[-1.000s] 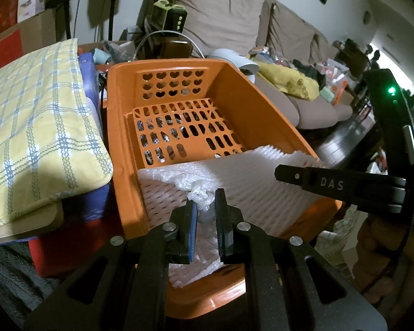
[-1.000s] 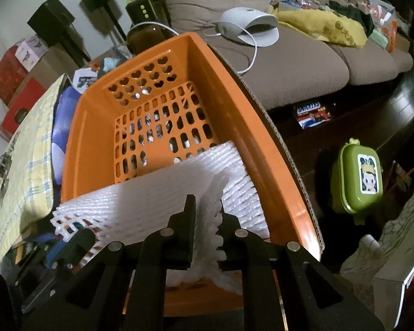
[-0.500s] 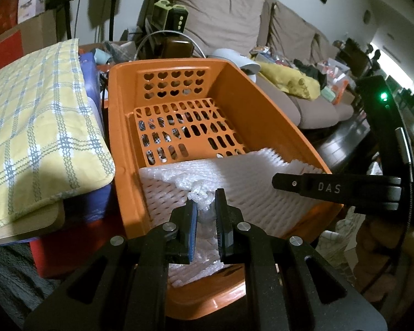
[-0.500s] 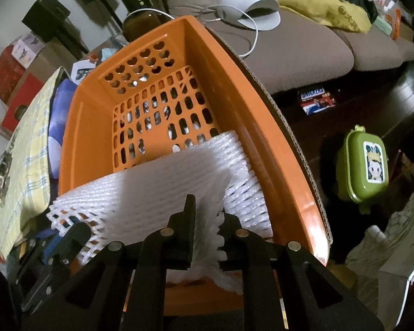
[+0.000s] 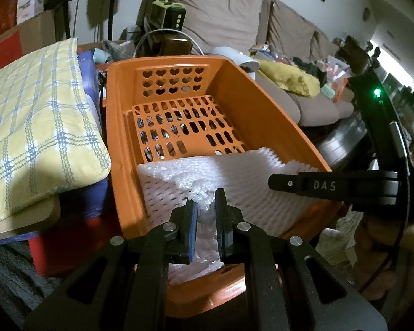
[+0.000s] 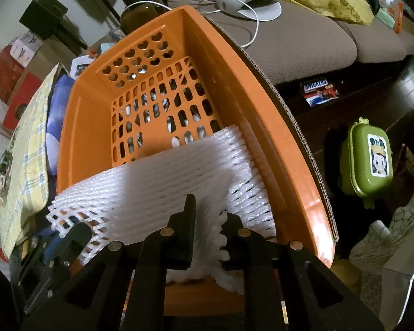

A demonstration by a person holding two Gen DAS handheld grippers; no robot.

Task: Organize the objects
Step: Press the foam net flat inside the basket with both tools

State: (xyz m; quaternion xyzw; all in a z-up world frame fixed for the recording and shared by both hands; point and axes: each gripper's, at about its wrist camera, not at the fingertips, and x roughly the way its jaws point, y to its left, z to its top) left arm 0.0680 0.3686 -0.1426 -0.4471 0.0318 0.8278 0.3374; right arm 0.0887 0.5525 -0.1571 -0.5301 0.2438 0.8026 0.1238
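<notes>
**Laying the foam net into the basket**

I hold the white foam net with both grippers, and it lies across the near end of the orange basket. The far end of the basket is bare, with only its slotted floor showing.

My left gripper is pinched almost shut on a bunched piece of bubble wrap together with the net's near edge, above the basket's near wall. My right gripper is narrow too, with a standing fold of the net between its jaws. That fold is close to the basket's right wall.

In the right view, one corner of the net hangs out over the basket's left rim, near the yellow checked pillow.

To do this step well, I think I should lower both hands together, so the net goes flat on the basket floor and does not spring up. I would bring the loose corner inside the left rim before I let go. I would release one side only when the net rests, because this foam is light and may cling to the pads.
</notes>
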